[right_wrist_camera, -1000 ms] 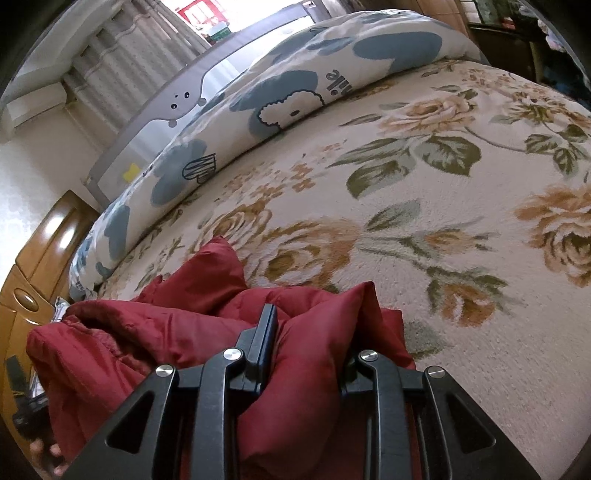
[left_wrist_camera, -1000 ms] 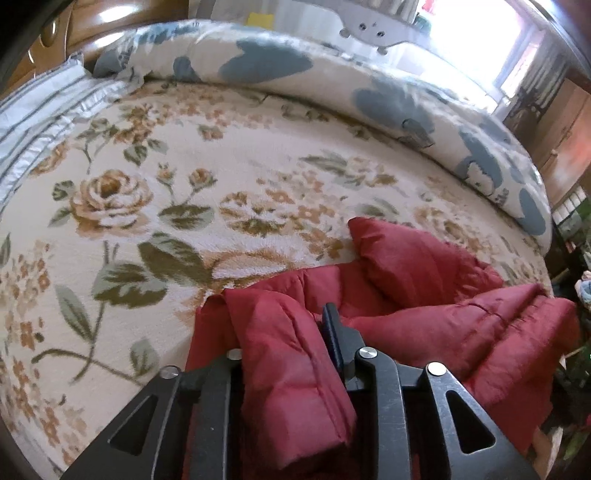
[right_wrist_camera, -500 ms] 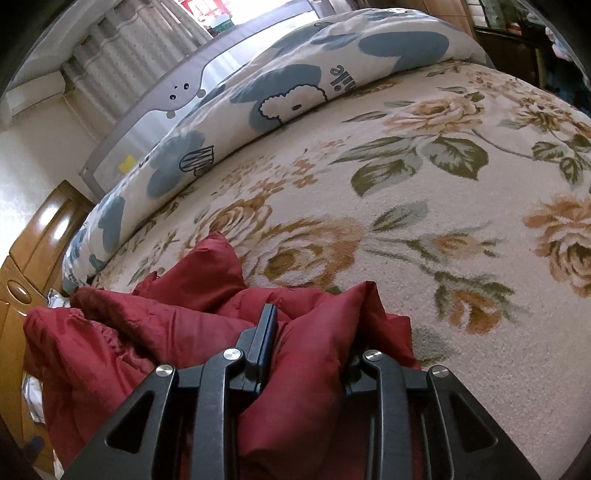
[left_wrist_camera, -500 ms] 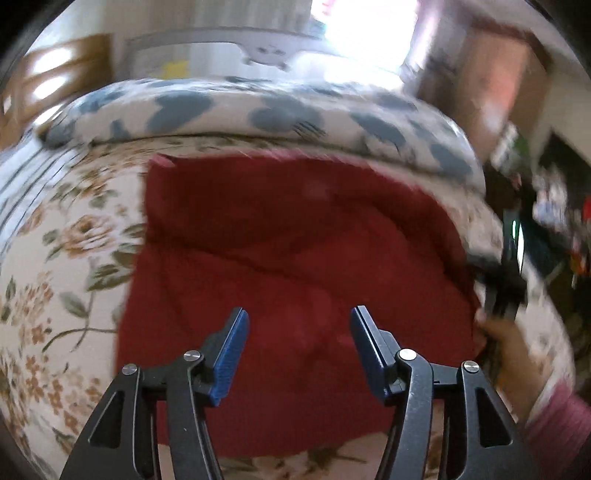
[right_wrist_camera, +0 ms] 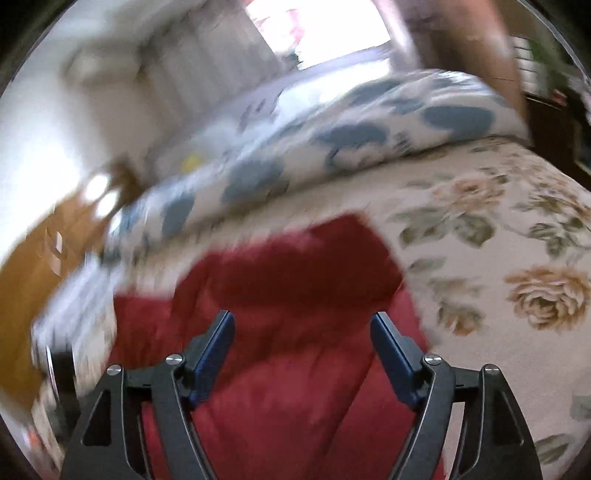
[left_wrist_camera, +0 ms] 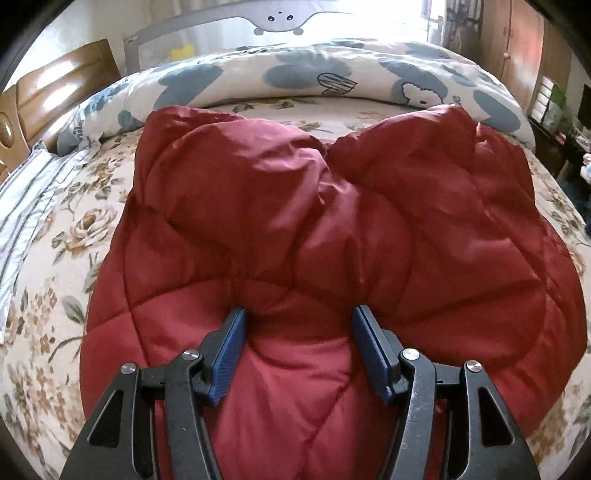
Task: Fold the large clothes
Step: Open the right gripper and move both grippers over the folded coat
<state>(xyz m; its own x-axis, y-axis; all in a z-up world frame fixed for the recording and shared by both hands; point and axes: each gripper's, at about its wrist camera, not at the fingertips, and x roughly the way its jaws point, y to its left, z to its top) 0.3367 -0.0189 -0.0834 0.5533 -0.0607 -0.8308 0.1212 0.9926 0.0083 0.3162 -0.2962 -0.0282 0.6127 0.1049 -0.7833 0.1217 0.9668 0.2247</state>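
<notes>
Red jacket [left_wrist_camera: 332,229] lay spread on the bed [left_wrist_camera: 74,229], directly ahead of both grippers. The left gripper [left_wrist_camera: 298,354] was spread wide, its blue pads [left_wrist_camera: 229,354] resting against the padded fabric at the near edge without pinching it. The right gripper [right_wrist_camera: 302,354] was likewise spread and held nothing; its view was blurred by motion, so whether it touched the jacket [right_wrist_camera: 288,295] could not be determined.

Outward from the left gripper, the quilted body rose into two puffed mounds with a crease running between them. Beyond the jacket lay a rolled duvet [left_wrist_camera: 332,77] with blue patches, and behind that a grey bed rail [left_wrist_camera: 280,18]. A striped sheet [left_wrist_camera: 26,192] lay at the left, near a wooden headboard [left_wrist_camera: 55,85]. In the right view, flowered bedding [right_wrist_camera: 498,258] extended to the right of the jacket.

Judged step: flattening the garment before the next fold. To do this well, press the trapped air out of the mounds, working from the centre crease towards the edges. Take each new grasp on an outer corner or hem, not on loose fabric mid-panel. Bring edges together squarely, since slippery padded fabric is likely to slide and spring open.
</notes>
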